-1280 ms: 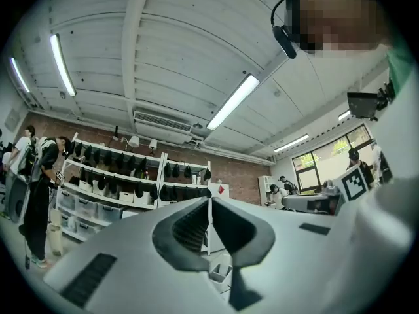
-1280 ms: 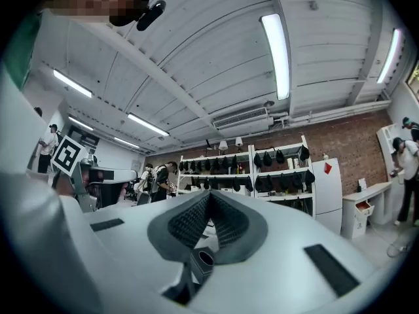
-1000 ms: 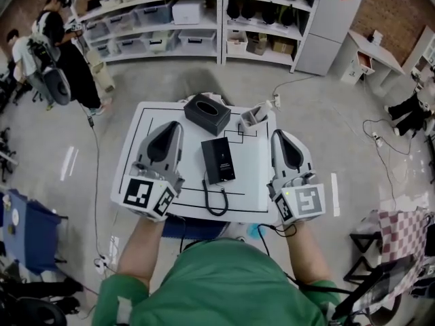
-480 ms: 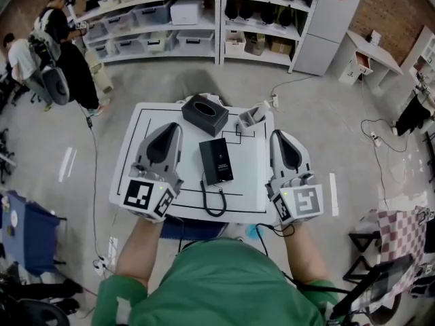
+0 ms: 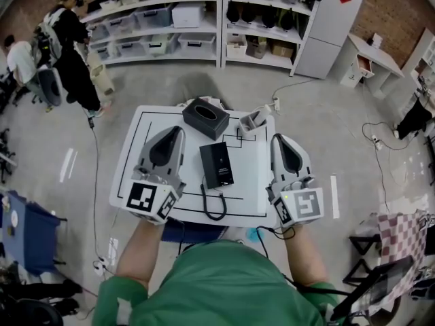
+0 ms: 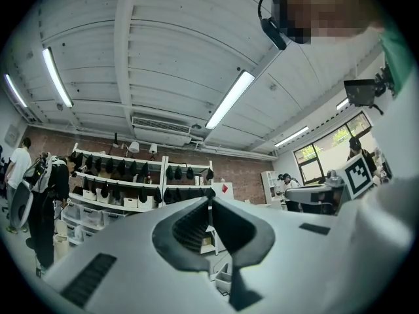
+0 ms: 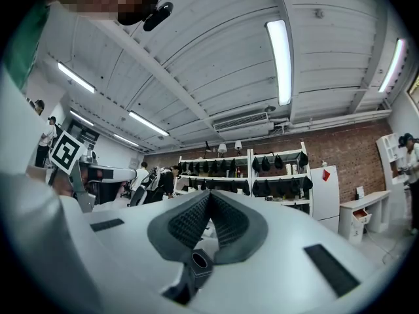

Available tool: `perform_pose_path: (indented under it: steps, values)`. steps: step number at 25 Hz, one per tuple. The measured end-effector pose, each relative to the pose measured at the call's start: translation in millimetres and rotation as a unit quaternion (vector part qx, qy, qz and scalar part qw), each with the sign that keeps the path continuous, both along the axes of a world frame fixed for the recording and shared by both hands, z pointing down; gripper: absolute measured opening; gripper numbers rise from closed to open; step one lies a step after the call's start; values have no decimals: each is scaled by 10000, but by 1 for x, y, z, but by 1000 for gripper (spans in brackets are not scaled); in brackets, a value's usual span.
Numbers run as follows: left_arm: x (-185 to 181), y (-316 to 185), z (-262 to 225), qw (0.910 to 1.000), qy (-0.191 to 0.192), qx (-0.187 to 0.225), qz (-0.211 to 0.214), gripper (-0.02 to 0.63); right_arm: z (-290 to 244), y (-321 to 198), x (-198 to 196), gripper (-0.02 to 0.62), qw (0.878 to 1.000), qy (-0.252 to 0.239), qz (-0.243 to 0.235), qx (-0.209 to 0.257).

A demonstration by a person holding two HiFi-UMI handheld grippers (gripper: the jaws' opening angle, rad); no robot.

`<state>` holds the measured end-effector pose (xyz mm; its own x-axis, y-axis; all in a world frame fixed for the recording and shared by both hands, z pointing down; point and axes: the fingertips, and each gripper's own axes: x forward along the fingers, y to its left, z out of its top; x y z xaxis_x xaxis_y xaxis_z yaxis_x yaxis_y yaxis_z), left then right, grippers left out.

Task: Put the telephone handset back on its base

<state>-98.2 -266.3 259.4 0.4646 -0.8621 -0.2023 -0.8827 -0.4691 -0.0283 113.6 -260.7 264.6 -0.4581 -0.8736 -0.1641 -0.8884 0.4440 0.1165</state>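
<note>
A flat black telephone [image 5: 216,164] lies in the middle of the white table [image 5: 136,175], and its black cord [image 5: 213,204] loops toward the near edge. I cannot tell the handset from the base. To the left of the phone my left gripper [image 5: 176,130] hovers shut and holds nothing. My right gripper [image 5: 277,139] is to the right of the phone, also shut and empty. In the left gripper view the left gripper [image 6: 209,204] has its jaws closed together and points slightly up at far shelves. The right gripper [image 7: 209,198] does the same in the right gripper view.
A black tissue box [image 5: 205,117] and a small grey holder [image 5: 252,121] stand at the table's far edge. Shelves [image 5: 170,19] line the back wall. People [image 5: 68,39] stand at the far left. Cables [image 5: 380,148] trail on the floor at the right.
Both grippers and the telephone have kept their places. Only the head view has shifted slightly, and the people at the far left have moved a little.
</note>
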Motion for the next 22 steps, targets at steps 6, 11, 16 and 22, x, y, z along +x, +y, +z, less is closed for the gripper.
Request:
perform_pose_path:
  steps: [6, 11, 16, 22]
  values:
    - [2, -4, 1, 10000, 4, -23, -25, 34, 1, -5, 0, 21, 10000, -1, -47, -3]
    - [5, -5, 4, 10000, -20, -43, -59, 34, 2, -7, 3, 21, 10000, -14, -83, -11]
    - [11, -5, 7, 9999, -40, -87, -109, 34, 5, -8, 9, 21, 9999, -19, -119, -39]
    - [20, -8, 12, 9997, -53, -155, -161, 34, 9, -11, 17, 21, 9998, -36, -180, -69]
